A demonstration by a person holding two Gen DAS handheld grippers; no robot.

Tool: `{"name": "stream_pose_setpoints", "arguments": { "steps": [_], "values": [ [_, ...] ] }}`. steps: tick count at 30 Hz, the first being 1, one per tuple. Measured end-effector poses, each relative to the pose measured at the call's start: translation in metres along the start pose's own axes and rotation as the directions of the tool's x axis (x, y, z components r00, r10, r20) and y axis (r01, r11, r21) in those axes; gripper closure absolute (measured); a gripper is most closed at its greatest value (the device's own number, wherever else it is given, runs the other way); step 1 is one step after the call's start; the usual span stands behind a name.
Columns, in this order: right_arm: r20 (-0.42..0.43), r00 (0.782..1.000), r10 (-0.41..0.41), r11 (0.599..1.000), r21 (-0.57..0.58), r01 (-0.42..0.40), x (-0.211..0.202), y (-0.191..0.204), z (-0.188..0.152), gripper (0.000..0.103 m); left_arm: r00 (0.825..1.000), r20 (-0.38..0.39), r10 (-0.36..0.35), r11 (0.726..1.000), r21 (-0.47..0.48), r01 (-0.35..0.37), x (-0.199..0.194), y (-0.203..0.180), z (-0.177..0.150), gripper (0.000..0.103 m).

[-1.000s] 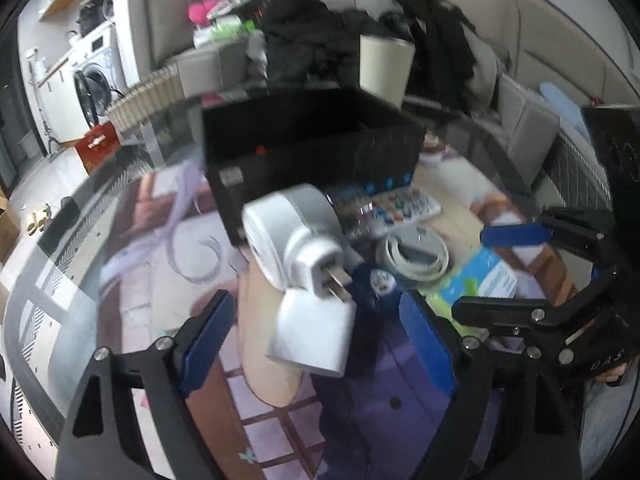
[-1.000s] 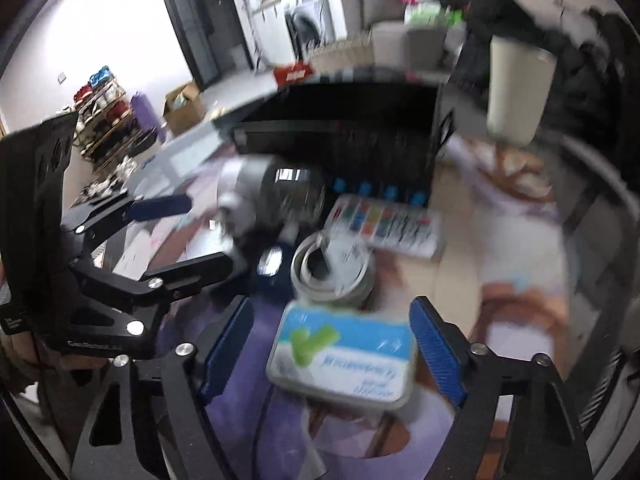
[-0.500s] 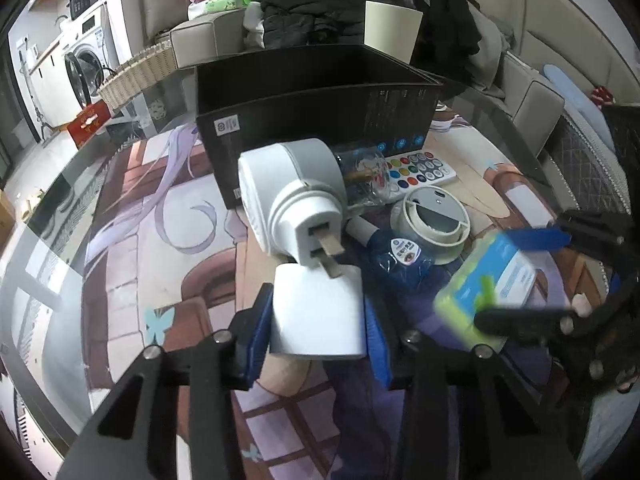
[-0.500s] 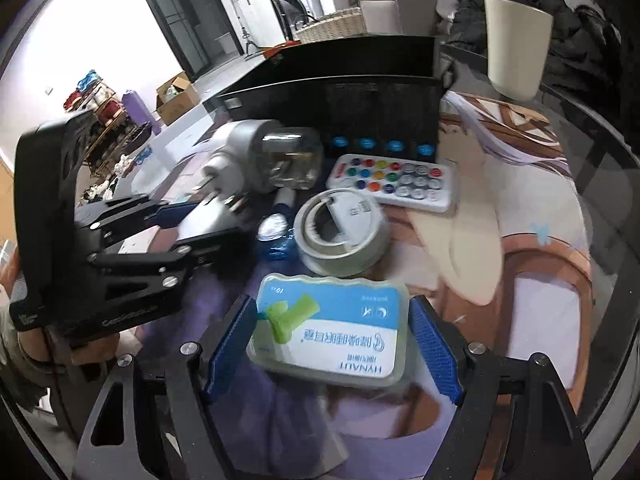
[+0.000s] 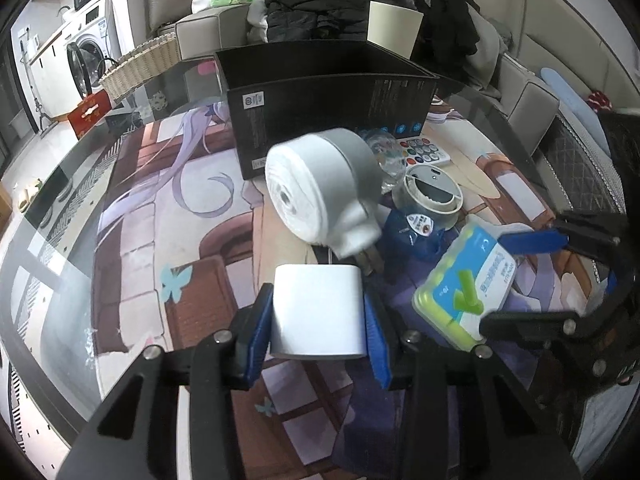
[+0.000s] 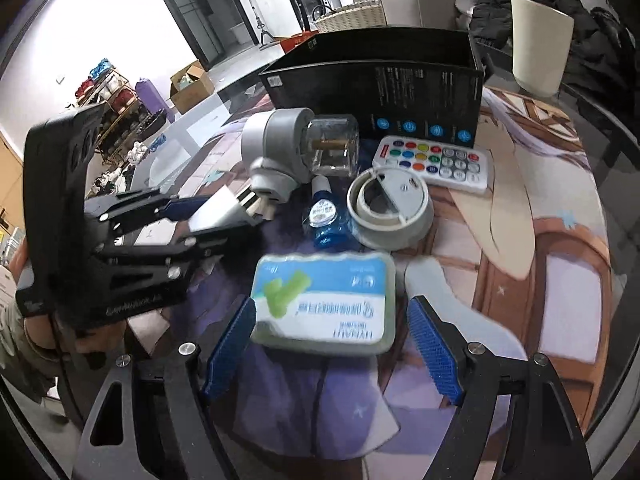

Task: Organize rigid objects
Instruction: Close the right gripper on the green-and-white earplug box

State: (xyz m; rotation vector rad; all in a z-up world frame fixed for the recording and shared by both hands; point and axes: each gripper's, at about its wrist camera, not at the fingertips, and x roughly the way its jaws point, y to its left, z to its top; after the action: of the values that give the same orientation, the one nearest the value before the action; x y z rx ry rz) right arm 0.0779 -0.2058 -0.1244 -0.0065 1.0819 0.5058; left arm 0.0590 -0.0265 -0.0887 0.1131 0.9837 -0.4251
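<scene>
Two grippers are at work over the glass table (image 5: 60, 240), each on its own thing. The left gripper (image 5: 318, 322) has its blue pads pressed to both sides of a white rectangular adapter (image 5: 318, 312), which lies straight ahead between the fingers. The right gripper (image 6: 330, 350) stands wider, its pads bracketing a blue-and-green wipes pack (image 6: 326, 302) whose long axis runs crosswise between them; the pack looks tilted and blurred, and whether the pads truly touch it I cannot tell. Beyond both, one open black box (image 6: 376, 76) sits at the far side of the clutter, straight ahead, and is probably where things go; the right gripper seems somewhat nearer its front wall. Counted between grippers and box: one grey round plug-in device (image 5: 324, 188), one clear glass jar (image 6: 334, 146), one small blue bottle (image 6: 326, 216), one round grey dish-like casing (image 6: 390, 208), one white remote (image 6: 434, 160) with coloured buttons.
</scene>
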Motion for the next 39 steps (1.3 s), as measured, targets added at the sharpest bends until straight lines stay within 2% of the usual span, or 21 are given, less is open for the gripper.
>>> {"name": "stream_pose_setpoints", "arguments": {
  "steps": [7, 12, 14, 17, 20, 21, 23, 25, 28, 34, 37, 39],
  "values": [
    [-0.018, 0.997, -0.081, 0.996, -0.038, 0.081, -0.004, -0.002, -0.014, 0.022, 1.0, -0.003, 0.001, 1.0, 0.005, -0.001, 0.0, -0.002, -0.001, 0.062],
    [0.01, 0.986, -0.164, 0.986, 0.029, 0.163, -0.018, -0.034, -0.016, 0.022, 1.0, -0.008, -0.012, 1.0, 0.014, 0.012, 0.001, -0.005, 0.002, 0.062],
    [0.017, 0.988, -0.157, 0.987, 0.042, 0.156, -0.022, -0.036, -0.015, 0.023, 1.0, -0.01, -0.016, 1.0, 0.016, 0.016, 0.002, -0.007, 0.003, 0.062],
    [0.06, 0.985, -0.163, 0.982, -0.091, 0.168, -0.025, -0.016, -0.006, 0.023, 1.0, -0.012, -0.023, 0.999, 0.023, 0.024, 0.002, -0.009, 0.003, 0.062],
    [0.054, 0.994, -0.099, 0.976, -0.188, 0.107, -0.022, 0.002, 0.006, 0.023, 1.0, -0.013, -0.028, 0.999, 0.027, 0.028, 0.002, -0.011, 0.002, 0.062],
    [0.036, 0.998, -0.044, 0.973, -0.226, 0.051, -0.021, 0.008, 0.008, 0.023, 0.999, -0.013, -0.029, 0.999, 0.027, 0.03, 0.001, -0.01, 0.002, 0.062],
    [-0.004, 0.999, 0.041, 0.952, -0.302, -0.041, -0.017, 0.019, 0.013, 0.023, 0.999, -0.012, -0.03, 0.999, 0.029, 0.03, 0.001, -0.01, 0.001, 0.062],
    [-0.045, 0.997, 0.066, 0.913, -0.4, -0.078, -0.013, 0.032, 0.015, 0.023, 1.0, -0.012, -0.027, 0.999, 0.037, 0.027, 0.0, -0.009, 0.0, 0.062],
    [-0.032, 0.999, 0.029, 0.875, -0.483, -0.041, -0.007, 0.037, 0.016, 0.023, 0.999, -0.013, -0.03, 0.999, 0.042, 0.03, -0.001, -0.01, 0.0, 0.062],
    [-0.061, 0.998, 0.035, 0.888, -0.455, -0.059, -0.015, 0.026, 0.008, 0.023, 0.999, -0.014, -0.029, 0.999, 0.033, 0.029, 0.0, -0.007, 0.001, 0.062],
    [-0.055, 0.998, -0.016, 0.853, -0.521, -0.015, -0.011, 0.033, 0.004, 0.023, 1.0, -0.016, -0.025, 0.999, 0.035, 0.026, 0.0, -0.009, 0.0, 0.062],
    [-0.046, 0.999, -0.002, 0.861, -0.508, -0.022, -0.008, 0.029, 0.01, 0.023, 0.999, -0.019, -0.03, 0.999, 0.032, 0.031, 0.0, -0.009, 0.001, 0.062]
  ]
}}
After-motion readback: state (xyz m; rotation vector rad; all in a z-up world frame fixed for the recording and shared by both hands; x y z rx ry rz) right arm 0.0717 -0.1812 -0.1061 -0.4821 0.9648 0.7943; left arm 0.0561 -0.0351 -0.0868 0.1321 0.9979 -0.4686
